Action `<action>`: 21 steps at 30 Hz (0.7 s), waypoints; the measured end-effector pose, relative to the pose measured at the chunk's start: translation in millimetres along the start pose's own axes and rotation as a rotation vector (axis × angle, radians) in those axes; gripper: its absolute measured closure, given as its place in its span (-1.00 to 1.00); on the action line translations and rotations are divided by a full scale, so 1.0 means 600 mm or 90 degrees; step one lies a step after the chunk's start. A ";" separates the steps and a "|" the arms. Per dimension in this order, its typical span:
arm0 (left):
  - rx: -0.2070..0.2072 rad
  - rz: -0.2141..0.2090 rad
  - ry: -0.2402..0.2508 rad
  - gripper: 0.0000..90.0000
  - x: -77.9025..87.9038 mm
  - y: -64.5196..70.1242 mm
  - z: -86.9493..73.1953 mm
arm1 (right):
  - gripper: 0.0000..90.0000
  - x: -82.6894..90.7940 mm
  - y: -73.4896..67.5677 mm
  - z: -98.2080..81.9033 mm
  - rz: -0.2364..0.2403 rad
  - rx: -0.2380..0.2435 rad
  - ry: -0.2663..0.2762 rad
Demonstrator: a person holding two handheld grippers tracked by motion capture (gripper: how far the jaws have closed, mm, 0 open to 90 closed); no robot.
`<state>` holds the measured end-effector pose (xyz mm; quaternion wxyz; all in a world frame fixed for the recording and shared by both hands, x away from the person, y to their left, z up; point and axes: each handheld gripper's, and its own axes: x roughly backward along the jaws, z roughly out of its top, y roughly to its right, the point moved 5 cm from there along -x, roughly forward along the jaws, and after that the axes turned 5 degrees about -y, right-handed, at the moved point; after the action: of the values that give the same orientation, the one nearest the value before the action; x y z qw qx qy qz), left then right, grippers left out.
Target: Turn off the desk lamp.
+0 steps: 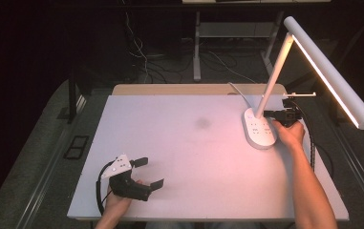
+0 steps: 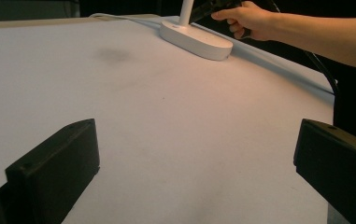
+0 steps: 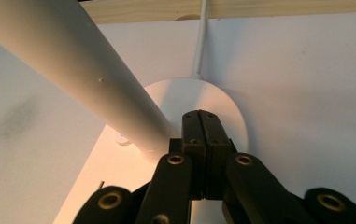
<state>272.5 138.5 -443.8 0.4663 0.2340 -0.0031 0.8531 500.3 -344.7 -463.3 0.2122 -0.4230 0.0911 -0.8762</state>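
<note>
My right gripper [image 1: 267, 113], jaws pressed together, hovers over the desk lamp's base [image 1: 259, 131] beside its stem, near the table's [image 1: 179, 143] right edge. My left gripper [image 1: 151, 172] sits wide open near the front edge (bare white tabletop between them).

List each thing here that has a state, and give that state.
Lamp: lit, upright on its base, arm raised, head tilted down to the right.
Left gripper: open, empty, low over the table.
Right gripper: shut, empty, tips over the base beside the arm.
Lamp cord: runs from the base over the table's far edge.
Table: white, one dark smudge near the middle.
</note>
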 end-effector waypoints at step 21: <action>-0.004 -0.002 -0.003 -1.00 -0.001 0.001 0.000 | 1.00 -0.002 -0.003 0.000 -0.008 0.017 0.001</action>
<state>272.4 137.4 -443.8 0.4684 0.2345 -0.0060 0.8518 500.2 -342.5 -463.5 0.2122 -0.4197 0.0771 -0.8791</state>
